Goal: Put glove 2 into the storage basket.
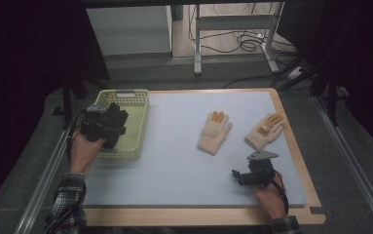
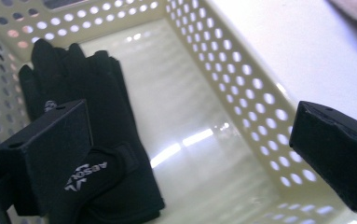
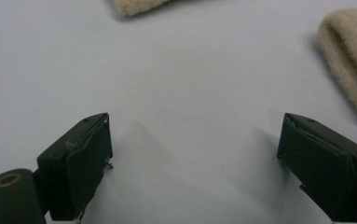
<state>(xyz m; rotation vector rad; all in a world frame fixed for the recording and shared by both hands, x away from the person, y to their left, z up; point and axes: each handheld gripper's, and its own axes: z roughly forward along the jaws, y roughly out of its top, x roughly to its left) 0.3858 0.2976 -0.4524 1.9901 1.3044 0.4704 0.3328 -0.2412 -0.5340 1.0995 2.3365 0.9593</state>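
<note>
Surface (image 1: pixel 174 165): pale blue mat on a wood-edged board; it carries everything below.
Basket (image 1: pixel 138 127): yellow perforated plastic, at 9 o'clock on the mat, long side running 12 to 6.
Black glove (image 2: pixel 97 135): lies flat on the basket floor, fingers toward the far wall, white lettering on the wrist strap; in the left gripper view it sits along the left wall of the basket (image 2: pixel 241 88).
Near tan glove (image 1: pixel 214 131): knitted, orange fingertips, just right of the mat's centre, fingers toward 12 o'clock.
Far tan glove (image 1: pixel 266 130): at 3 o'clock, tilted with fingers toward 1 o'clock, well apart from the basket.
Left tongs (image 1: pixel 110 123): held over the basket, wide apart and empty; in the left gripper view (image 2: pixel 190 154) one jaw overlaps the black glove and the other lies across the basket's right wall.
Right tongs (image 1: pixel 242 176): at 5 o'clock, low over bare mat, wide apart and empty; in the right gripper view (image 3: pixel 195 163) the tan gloves lie ahead, apart from the jaws.
</note>
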